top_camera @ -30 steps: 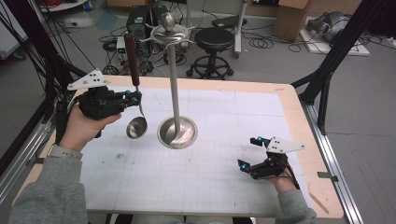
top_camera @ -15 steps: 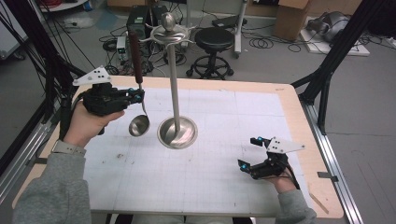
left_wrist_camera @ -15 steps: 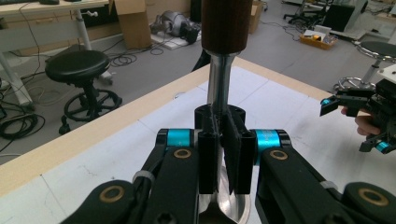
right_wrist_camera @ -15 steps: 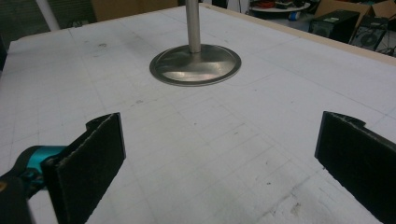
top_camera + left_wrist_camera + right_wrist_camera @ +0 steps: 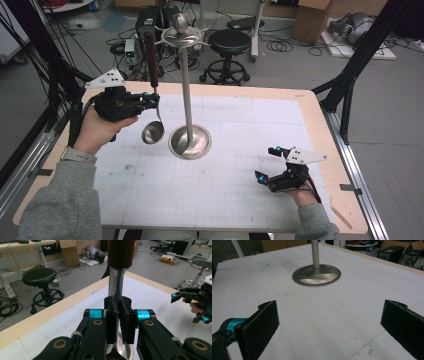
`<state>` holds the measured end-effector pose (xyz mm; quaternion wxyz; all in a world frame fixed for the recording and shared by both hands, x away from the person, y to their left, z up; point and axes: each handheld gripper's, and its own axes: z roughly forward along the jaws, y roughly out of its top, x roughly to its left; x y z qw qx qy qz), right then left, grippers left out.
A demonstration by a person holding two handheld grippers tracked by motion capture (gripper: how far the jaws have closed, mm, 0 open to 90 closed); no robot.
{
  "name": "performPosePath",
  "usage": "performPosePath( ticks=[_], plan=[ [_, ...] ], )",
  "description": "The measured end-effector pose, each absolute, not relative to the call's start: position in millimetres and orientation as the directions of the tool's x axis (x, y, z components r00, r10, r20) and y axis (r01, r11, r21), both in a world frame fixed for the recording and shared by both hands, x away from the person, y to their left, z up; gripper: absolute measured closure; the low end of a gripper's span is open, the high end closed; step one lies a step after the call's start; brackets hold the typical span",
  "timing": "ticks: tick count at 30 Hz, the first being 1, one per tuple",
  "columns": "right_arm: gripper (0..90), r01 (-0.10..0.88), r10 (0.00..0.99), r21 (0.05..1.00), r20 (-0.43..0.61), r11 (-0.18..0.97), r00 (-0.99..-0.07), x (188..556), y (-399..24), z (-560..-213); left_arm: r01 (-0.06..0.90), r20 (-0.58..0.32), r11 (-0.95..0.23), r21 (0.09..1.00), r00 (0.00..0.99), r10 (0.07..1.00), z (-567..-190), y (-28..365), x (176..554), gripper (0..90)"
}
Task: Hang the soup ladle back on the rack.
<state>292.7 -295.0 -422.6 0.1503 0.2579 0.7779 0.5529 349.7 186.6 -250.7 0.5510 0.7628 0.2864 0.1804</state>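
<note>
While the left gripper [image 5: 152,101] keeps its jaws clamped on the metal shaft of the ladle [image 5: 152,131], it has carried the utensil a little higher and closer to the stand [image 5: 188,141] than a second ago; the ladle hangs upright in the air, its dark wooden handle up and its bowl just left of the stand's round base, above the white mat [image 5: 220,200]. The right gripper [image 5: 267,162] has stayed where it was, resting low on the mat near the table's right edge, jaws spread wide with nothing between them.

The left gripper view shows the grip up close: the pads [image 5: 111,322] pinch the steel shaft just below the wooden handle [image 5: 120,252], and the right gripper [image 5: 177,297] sits far off at the right. The right gripper view looks between its two parted pads [image 5: 265,317] across the bare mat to the stand's base [image 5: 316,275] and pole. The high view alone takes in the hooks at the stand's top, none bearing a utensil.
</note>
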Motion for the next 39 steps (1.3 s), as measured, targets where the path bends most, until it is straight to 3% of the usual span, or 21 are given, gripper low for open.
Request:
performPosePath(
  ticks=[39],
  plan=[
    [0.8,0.23,0.565,0.938,0.046,0.26,-0.824,293,-294,-423,0.242,-0.02,-0.251,0.937,0.757,0.653,-261,167,361,83.4]
  ],
)
